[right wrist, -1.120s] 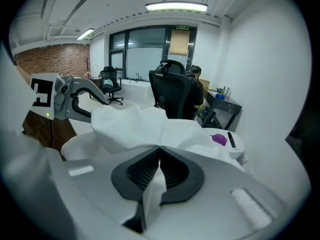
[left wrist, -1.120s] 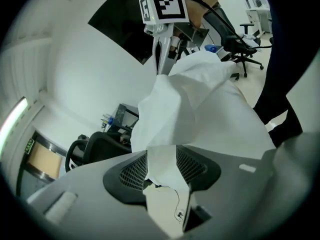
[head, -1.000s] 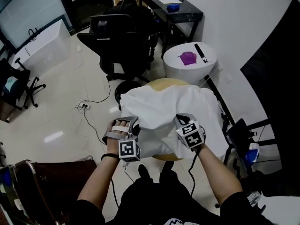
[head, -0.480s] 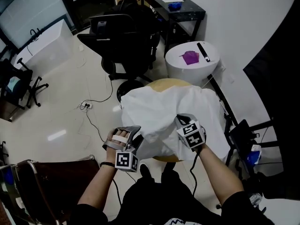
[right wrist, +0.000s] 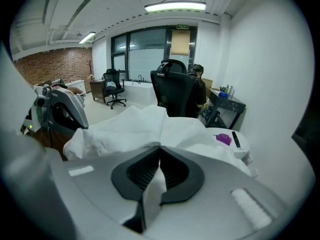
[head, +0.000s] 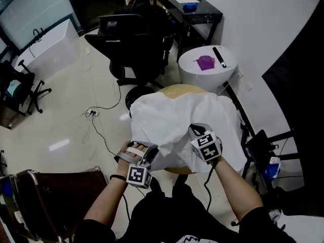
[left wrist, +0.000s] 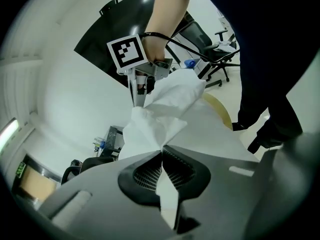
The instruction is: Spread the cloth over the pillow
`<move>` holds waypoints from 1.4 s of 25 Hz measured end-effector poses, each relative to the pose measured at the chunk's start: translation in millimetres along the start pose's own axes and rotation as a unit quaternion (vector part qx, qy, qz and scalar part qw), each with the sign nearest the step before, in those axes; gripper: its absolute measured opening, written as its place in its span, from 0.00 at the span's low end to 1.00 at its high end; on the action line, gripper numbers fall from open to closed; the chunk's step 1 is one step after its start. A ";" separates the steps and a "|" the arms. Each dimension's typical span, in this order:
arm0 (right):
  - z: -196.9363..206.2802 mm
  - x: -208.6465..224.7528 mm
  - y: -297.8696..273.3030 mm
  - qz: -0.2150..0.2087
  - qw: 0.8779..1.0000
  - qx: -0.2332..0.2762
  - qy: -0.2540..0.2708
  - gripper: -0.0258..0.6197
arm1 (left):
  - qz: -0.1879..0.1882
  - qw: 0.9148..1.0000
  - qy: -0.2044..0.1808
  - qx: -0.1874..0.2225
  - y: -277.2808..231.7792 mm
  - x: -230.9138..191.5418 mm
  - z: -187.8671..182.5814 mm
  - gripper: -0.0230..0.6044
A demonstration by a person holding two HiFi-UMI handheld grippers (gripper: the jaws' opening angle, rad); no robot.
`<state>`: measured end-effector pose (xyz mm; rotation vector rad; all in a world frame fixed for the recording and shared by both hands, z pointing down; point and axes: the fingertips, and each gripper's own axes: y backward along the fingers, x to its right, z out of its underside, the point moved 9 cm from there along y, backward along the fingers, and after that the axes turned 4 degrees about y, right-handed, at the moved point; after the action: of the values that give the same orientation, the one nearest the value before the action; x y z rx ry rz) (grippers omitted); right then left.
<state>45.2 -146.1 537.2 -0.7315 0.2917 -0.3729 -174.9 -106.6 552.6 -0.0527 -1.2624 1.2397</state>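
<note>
The cloth (head: pixel 174 118) overhung the round surface (head: pixel 178 89), with open floor (head: pixel 76 120) to its left. The left tool (head: pixel 151 153) and right tool (head: pixel 194 132) each clamped the cloth's near edge.

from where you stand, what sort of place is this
Most likely an office or lab workroom: a black swivel chair on a glossy floor, a dark desk against the wall, and glass partitions at the far side.

Office: swivel chairs (head: pixel 132 37), desk (head: pixel 190 9), glass partitions (right wrist: pixel 145 51).
</note>
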 end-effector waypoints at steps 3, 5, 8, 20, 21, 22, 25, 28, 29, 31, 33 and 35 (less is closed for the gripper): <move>-4.6 -6.8 8.8 -0.005 1.000 0.008 0.008 0.06 | 0.009 1.000 0.010 -0.001 8.2 -0.6 4.4 0.04; -9.9 -14.7 17.2 -0.015 1.000 0.017 0.018 0.06 | 0.010 1.000 0.021 -0.002 19.1 -1.0 10.4 0.04; -16.7 -34.7 28.4 -0.042 0.997 0.029 0.049 0.06 | 0.001 0.999 0.038 -0.009 40.2 2.8 26.4 0.04; -22.9 -172.9 48.6 -0.147 0.969 0.043 0.195 0.06 | 0.043 0.993 0.096 -0.059 132.0 54.7 93.2 0.04; -17.2 -184.4 46.4 -0.156 0.964 0.041 0.209 0.06 | 0.051 0.992 0.099 -0.064 136.4 60.9 99.0 0.04; -12.1 -195.2 44.8 -0.163 0.960 0.039 0.223 0.06 | 0.059 0.991 0.101 -0.068 140.3 66.9 104.6 0.04; -3.9 -225.0 43.1 -0.180 0.951 0.026 0.249 0.06 | 0.080 0.989 0.100 -0.078 148.2 85.4 123.2 0.04; 7.1 -250.2 33.2 -0.191 0.944 0.012 0.270 0.07 | 0.099 0.987 0.093 -0.091 150.8 100.3 142.5 0.04; 10.7 -257.4 29.3 -0.194 0.941 0.008 0.277 0.07 | 0.107 0.986 0.092 -0.095 151.4 103.9 148.2 0.04; 16.4 -269.9 23.4 -0.203 0.936 0.002 0.288 0.08 | 0.123 0.983 0.093 -0.101 153.4 109.5 158.3 0.04; 20.4 -279.3 19.4 -0.212 0.931 -0.005 0.296 0.09 | 0.136 0.980 0.099 -0.105 155.6 115.4 166.5 0.04; 24.9 -285.0 16.2 -0.219 0.929 -0.013 0.299 0.11 | 0.146 0.978 0.106 -0.107 156.1 123.9 172.4 0.04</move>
<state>-196.5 1.5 580.1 -0.6926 0.7126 -1.0254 -427.3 -52.3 605.4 -0.5294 -1.2241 1.3035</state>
